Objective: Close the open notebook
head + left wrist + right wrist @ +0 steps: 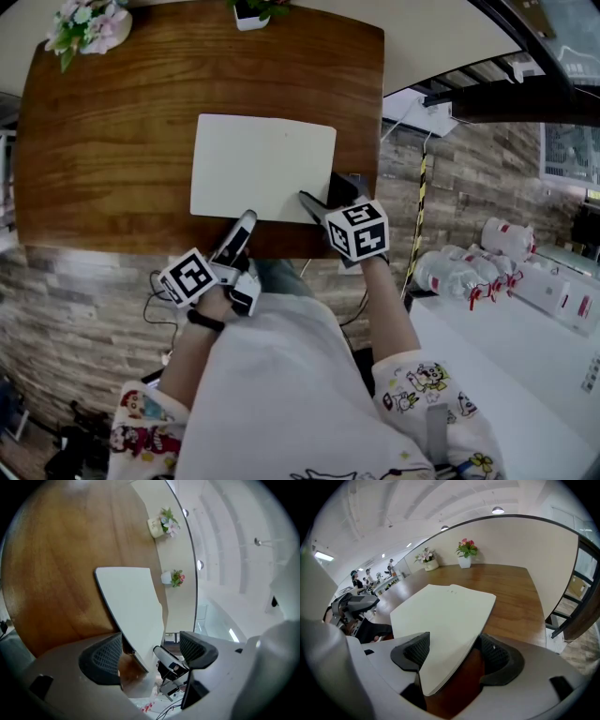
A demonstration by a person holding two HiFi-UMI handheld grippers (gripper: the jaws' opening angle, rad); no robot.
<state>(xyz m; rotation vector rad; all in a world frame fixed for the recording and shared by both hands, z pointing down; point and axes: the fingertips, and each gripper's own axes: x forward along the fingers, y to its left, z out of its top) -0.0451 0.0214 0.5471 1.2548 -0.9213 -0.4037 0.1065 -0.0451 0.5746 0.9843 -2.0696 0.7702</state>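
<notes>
Jaws spread, the right gripper (452, 657) straddles 1 notebook (262, 167) on 1 table (112, 141); left gripper (151, 653) likewise spread.

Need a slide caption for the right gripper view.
Right tool, jaws apart, straddles the near corner of a cream notebook on a wooden table.

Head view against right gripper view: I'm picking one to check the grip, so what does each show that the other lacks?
Only the head view shows the marker cubes, the person's patterned sleeves and the bottles off to the right. Only the right gripper view shows that the right gripper has its jaws apart round a corner of the white notebook, plus ceiling lights. Both show the notebook flat on the wooden table, the two flower pots and the left gripper.
</notes>
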